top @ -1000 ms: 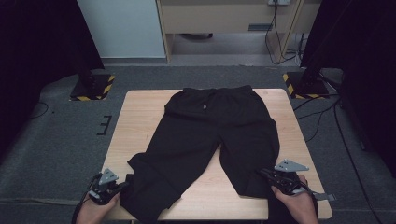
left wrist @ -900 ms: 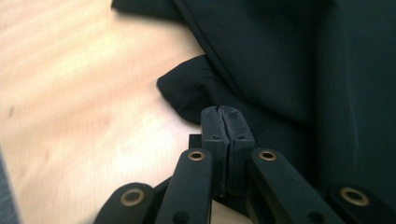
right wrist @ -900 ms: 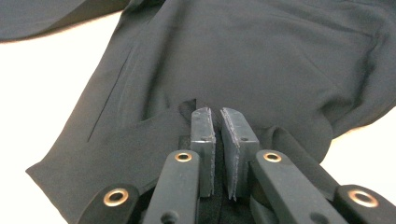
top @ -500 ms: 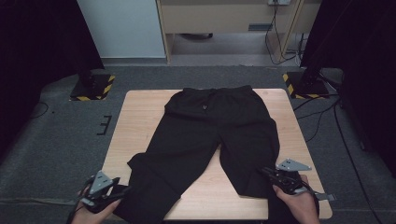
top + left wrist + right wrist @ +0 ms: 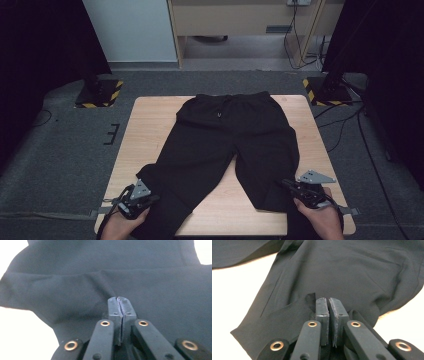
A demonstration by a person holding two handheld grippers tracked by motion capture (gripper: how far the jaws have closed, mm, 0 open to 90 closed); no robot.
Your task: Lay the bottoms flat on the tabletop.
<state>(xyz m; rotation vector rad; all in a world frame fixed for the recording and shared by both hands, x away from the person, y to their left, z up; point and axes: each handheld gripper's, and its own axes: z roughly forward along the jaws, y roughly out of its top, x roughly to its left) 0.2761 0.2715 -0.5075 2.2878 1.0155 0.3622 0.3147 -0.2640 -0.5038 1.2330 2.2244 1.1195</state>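
Note:
Black trousers lie flat on the wooden table, waistband at the far side and legs toward me. My left gripper is at the near left, on the outer edge of the left leg's lower end. Its jaws have just been closing, and in the left gripper view the left gripper pinches a fold of black cloth. My right gripper sits at the right leg's hem. Its jaws have also just closed a little, and the right gripper has bunched hem fabric nipped at its tips.
The left leg's end hangs over the table's near edge. Two stands with yellow-black striped bases sit on the grey carpet beyond the far corners. Cables trail on the floor at the right. A cabinet stands behind.
My left gripper has moved right, inward onto the left leg's edge, and its jaws are now pinched on the cloth. The right gripper and the trousers have stayed put.

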